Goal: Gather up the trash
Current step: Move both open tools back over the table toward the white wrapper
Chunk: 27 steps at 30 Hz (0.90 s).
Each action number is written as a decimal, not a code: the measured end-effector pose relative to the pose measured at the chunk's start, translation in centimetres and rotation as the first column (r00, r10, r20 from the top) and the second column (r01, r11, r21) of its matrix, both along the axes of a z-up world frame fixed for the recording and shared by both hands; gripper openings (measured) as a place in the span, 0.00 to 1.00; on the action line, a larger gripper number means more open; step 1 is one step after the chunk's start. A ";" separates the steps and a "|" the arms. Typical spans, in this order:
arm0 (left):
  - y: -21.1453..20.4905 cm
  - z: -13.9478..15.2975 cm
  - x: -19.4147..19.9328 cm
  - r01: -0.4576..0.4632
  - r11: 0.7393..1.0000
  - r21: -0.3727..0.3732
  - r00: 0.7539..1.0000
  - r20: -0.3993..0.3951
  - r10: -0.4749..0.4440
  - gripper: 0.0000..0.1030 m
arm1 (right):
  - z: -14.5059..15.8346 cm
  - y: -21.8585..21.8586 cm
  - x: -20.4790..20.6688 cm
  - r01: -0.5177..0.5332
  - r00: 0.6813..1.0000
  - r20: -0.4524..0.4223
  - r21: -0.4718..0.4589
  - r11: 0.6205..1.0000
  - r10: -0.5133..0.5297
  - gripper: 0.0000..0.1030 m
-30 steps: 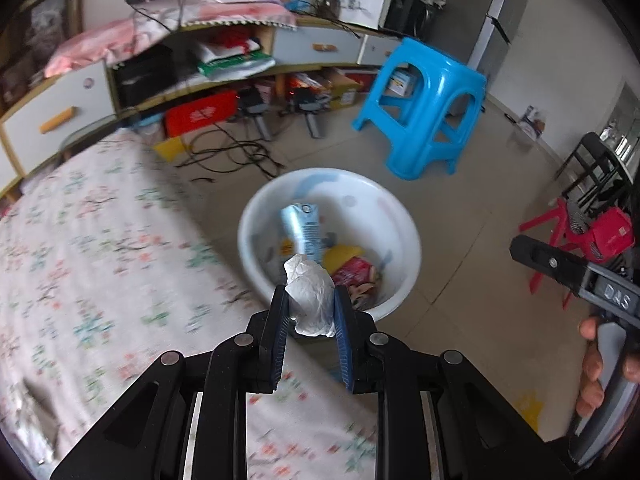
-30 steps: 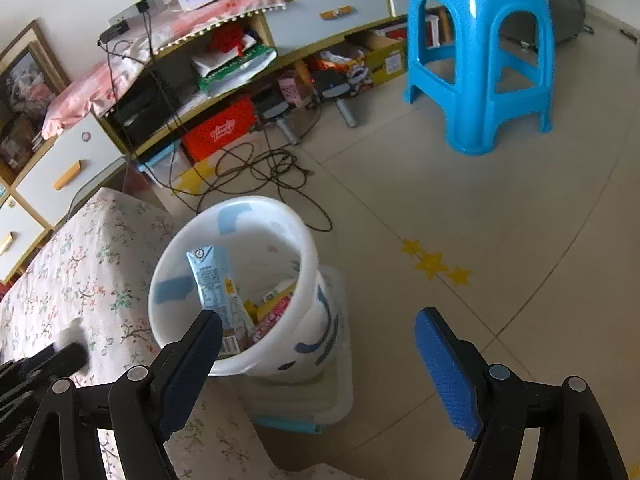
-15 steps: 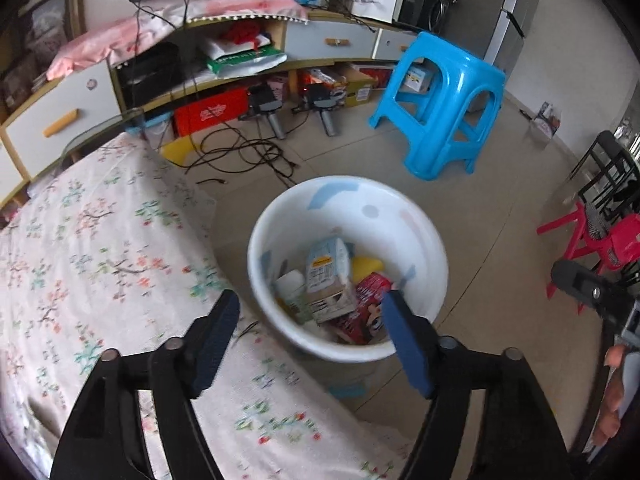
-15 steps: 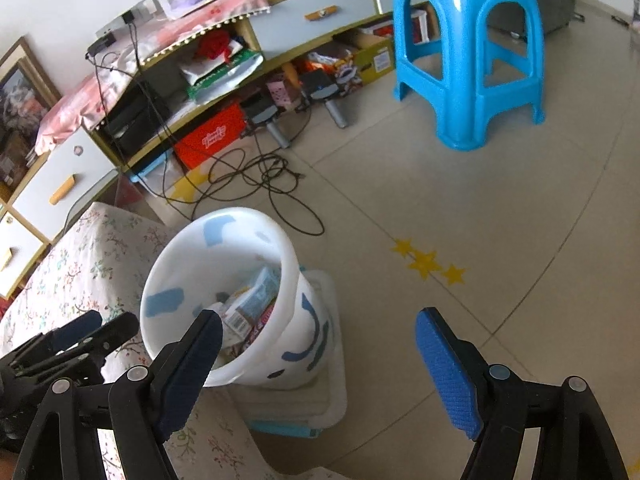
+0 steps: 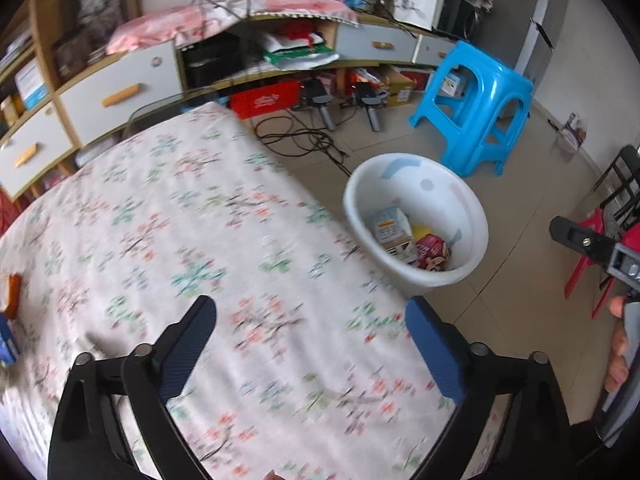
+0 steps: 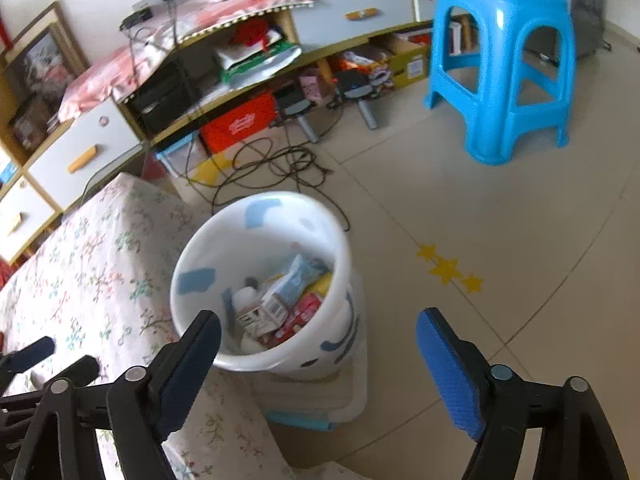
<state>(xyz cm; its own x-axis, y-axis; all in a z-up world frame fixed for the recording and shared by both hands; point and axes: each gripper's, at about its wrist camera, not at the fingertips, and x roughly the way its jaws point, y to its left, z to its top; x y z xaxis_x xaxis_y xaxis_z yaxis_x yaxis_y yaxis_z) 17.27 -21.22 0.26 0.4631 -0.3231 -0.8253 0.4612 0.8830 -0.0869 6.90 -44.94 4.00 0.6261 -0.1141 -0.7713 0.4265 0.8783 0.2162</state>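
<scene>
Your floral-clothed worktop (image 5: 180, 216) looks nearly bare; the white bucket (image 6: 340, 320) on the floor off its right edge already holds cartons and wrappers. What remains, seemingly, is an orange and a blue item (image 5: 8, 320) at the left edge, well left of your left tongs (image 5: 308, 344). Both left and right tongs (image 6: 320, 344) gape wide, holding nothing.

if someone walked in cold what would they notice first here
Probably the white plastic bucket with blue patches, on the tiled floor beside the floral-covered table and stuffed with cartons and wrappers. Behind it stands a bright blue plastic stool. Both pairs of blue-padded tongs, left and right, are open and empty.
</scene>
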 end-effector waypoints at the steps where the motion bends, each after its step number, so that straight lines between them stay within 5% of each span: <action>1: 0.8 0.2 -0.2 -0.010 1.000 -0.003 1.000 0.001 0.010 0.97 | 0.0 0.6 0.1 -0.012 1.000 -0.004 -0.010 1.000 0.012 0.83; 16: 16.4 -0.5 -1.7 -0.227 0.974 0.003 0.974 -0.021 0.227 1.00 | -1.8 10.1 2.9 -0.236 0.970 -0.081 -0.050 0.971 0.231 0.87; 27: 20.2 -5.2 -0.1 -0.245 0.969 0.039 0.966 -0.079 0.247 1.00 | -4.2 15.2 4.6 -0.321 0.936 -0.169 -0.062 0.945 0.307 0.87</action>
